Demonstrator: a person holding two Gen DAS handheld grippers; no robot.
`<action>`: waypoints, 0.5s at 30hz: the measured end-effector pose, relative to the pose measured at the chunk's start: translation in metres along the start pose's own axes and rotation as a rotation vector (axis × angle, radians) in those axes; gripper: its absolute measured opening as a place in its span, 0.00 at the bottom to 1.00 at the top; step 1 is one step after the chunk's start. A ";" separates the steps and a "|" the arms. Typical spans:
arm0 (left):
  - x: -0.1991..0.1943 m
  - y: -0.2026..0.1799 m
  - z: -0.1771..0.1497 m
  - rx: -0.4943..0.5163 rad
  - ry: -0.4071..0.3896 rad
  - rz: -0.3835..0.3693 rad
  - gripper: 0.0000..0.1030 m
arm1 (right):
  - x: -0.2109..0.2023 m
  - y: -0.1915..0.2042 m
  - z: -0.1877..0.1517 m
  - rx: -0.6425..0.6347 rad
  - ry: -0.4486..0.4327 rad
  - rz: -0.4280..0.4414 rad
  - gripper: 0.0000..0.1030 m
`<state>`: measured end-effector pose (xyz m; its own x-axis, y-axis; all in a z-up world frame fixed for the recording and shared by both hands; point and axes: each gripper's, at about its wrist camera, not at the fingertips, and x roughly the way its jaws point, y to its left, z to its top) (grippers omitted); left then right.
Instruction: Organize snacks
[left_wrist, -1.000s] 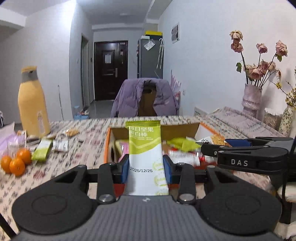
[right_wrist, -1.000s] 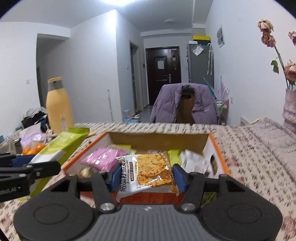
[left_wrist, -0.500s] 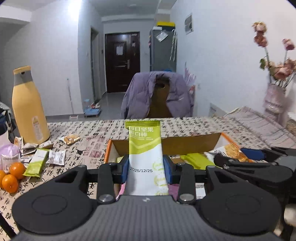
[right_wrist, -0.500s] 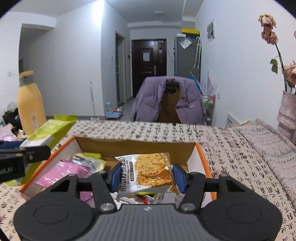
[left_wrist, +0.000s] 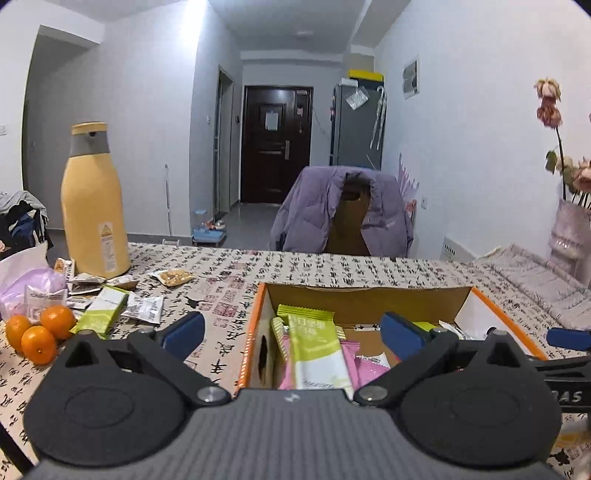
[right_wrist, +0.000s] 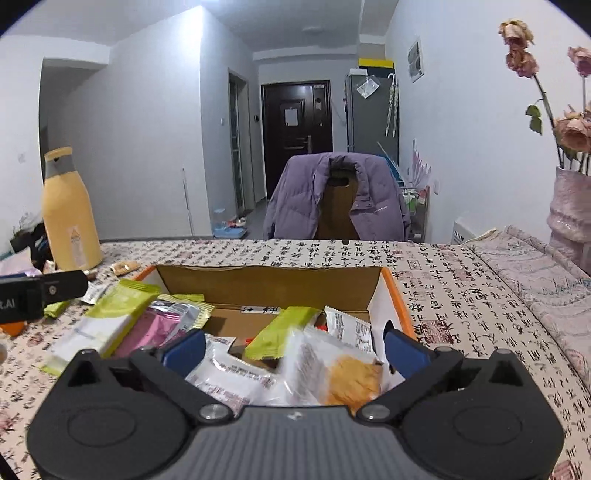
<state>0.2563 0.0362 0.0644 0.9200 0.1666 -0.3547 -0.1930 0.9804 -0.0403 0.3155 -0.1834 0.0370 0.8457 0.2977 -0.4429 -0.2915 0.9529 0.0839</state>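
Left wrist view first: the left gripper (left_wrist: 291, 330) has just been opening and its blue pads now stand wide, nothing pressed between them — the green-and-white nut bar packet (left_wrist: 318, 352) lies loose below, inside the orange-edged cardboard box (left_wrist: 251, 332), resting on pink wrappers. Over on the right wrist view, the right gripper (right_wrist: 293, 349) has likewise just sprung apart, and the clear cracker packet with the golden biscuit (right_wrist: 334, 373) is a blur between the spread pads, touching neither as far as I can tell.

What could go wrong? The cracker packet looks mid-drop near the box's near right corner; if it catches the rim it could slide out onto the patterned tablecloth (right_wrist: 461, 295). The pile inside is loose and slippery, so a careless withdrawal could drag a wrapper out. And more snacks wait by the tall yellow bottle (left_wrist: 94, 206) and the small oranges (left_wrist: 38, 330) — a sweep there could roll the fruit.

Hidden: the box's near wall sits behind both gripper bodies, the box floor is mostly buried, and the cracker packet's print is too smeared to read.
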 end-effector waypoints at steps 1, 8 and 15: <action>-0.006 0.002 -0.002 -0.005 -0.008 -0.003 1.00 | -0.007 0.000 -0.001 0.002 -0.009 0.001 1.00; -0.060 0.011 -0.018 -0.016 -0.072 -0.042 1.00 | -0.068 0.003 -0.020 0.001 -0.084 0.025 1.00; -0.126 0.017 -0.046 -0.007 -0.111 -0.106 1.00 | -0.135 0.007 -0.050 -0.027 -0.144 0.045 1.00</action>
<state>0.1213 0.0270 0.0651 0.9674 0.0729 -0.2424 -0.0946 0.9924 -0.0792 0.1770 -0.2194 0.0530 0.8865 0.3469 -0.3064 -0.3405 0.9372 0.0758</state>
